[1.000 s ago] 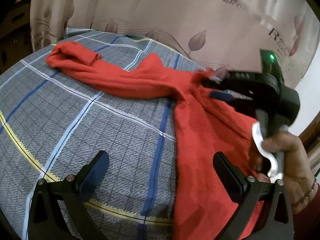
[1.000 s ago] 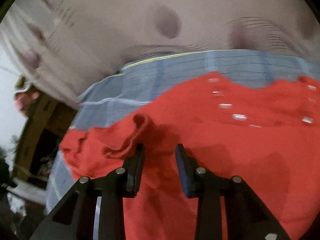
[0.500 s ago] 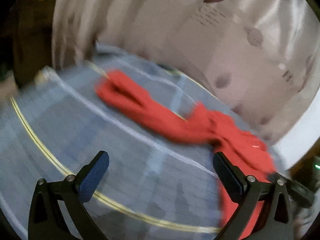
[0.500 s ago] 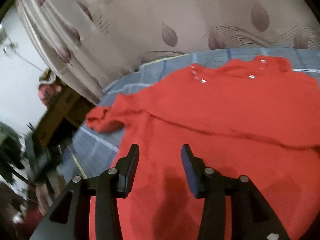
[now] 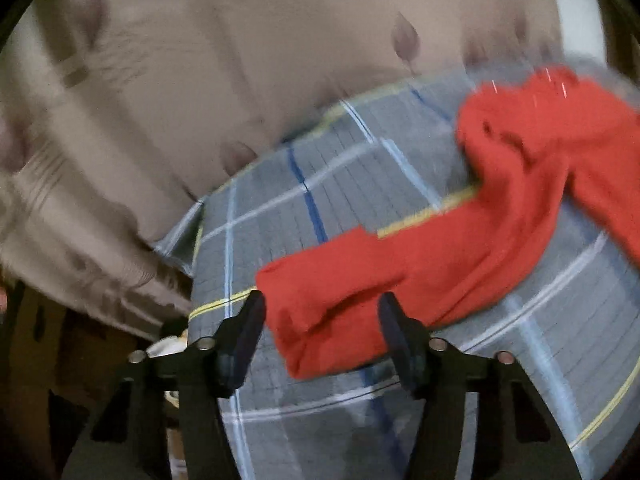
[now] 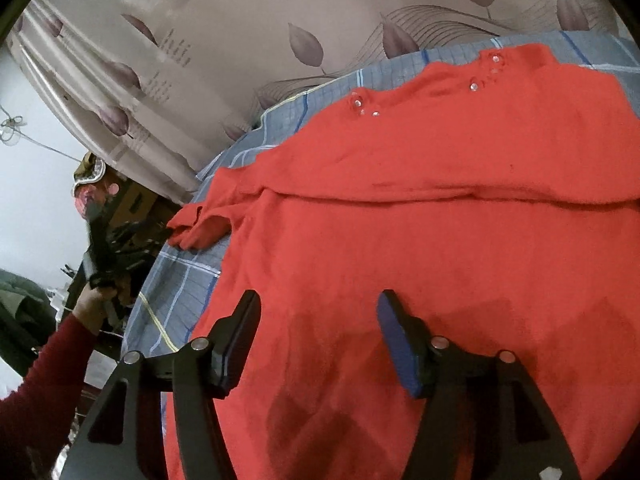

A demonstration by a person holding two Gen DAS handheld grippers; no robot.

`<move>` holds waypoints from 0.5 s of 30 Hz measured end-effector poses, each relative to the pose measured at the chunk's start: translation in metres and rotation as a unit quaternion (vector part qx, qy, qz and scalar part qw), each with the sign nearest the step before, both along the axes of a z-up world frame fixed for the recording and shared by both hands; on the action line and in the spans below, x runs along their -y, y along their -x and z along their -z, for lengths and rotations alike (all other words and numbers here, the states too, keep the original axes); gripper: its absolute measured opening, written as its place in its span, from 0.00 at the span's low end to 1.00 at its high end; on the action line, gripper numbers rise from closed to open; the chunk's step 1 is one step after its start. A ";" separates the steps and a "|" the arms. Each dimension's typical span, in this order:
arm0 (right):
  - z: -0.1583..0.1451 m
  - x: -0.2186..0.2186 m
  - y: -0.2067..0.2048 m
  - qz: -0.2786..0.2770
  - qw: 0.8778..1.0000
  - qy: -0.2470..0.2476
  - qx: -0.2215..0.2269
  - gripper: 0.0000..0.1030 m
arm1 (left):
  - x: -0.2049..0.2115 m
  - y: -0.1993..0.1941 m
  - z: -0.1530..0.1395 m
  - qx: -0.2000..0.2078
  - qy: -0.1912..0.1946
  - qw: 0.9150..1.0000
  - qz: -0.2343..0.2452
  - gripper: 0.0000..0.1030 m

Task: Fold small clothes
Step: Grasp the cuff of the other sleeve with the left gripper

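- a red sweater (image 6: 420, 208) lies spread on a bed under a grey checked sheet (image 5: 320, 184), its neckline with small shiny studs (image 6: 474, 87) towards the far edge by the curtain (image 6: 248, 24).
- a fold line runs straight across the sweater's body, the near part lying flat towards the camera.
- the left sleeve (image 5: 392, 276) stretches out from the body towards the bed's left edge, its cuff close to that edge but still on the sheet.
- left gripper (image 5: 322, 330): jaws closing, with the sleeve cuff between them; the pads do not press the cloth, so it is released.
- right gripper (image 6: 318, 334): jaws opening above the near part of the sweater, nothing pinched, cloth lying flat beneath; released.
- in the right wrist view a hand (image 6: 94, 304) in a dark red sleeve holds the left tool at the bed's left edge.
- bare sheet shows between the sleeve and the far edge, and in a strip along the left edge beside the sweater's body.
- beyond the left edge the room is dark and cluttered; details are unclear.
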State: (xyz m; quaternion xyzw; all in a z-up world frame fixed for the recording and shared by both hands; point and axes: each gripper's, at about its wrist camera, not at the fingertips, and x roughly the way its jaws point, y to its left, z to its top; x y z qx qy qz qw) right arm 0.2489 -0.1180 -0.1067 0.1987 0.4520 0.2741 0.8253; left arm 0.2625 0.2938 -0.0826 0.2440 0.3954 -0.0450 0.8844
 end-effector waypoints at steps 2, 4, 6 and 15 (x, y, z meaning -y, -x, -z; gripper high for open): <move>0.001 0.000 -0.001 0.001 1.000 -0.002 -0.002 0.58 | 0.003 -0.003 0.009 -0.016 -0.021 0.999 0.024 0.54; 0.001 -0.002 -0.001 0.001 1.000 -0.002 -0.002 0.60 | 0.004 -0.008 0.017 -0.017 -0.047 0.998 0.038 0.54; 0.001 -0.002 -0.002 0.000 1.000 0.000 0.000 0.63 | 0.000 -0.014 0.020 -0.018 -0.043 0.998 0.034 0.50; 0.002 -0.001 -0.004 -0.001 1.000 -0.015 -0.001 0.67 | -0.066 -0.022 -0.019 0.003 0.232 0.963 -0.135 0.07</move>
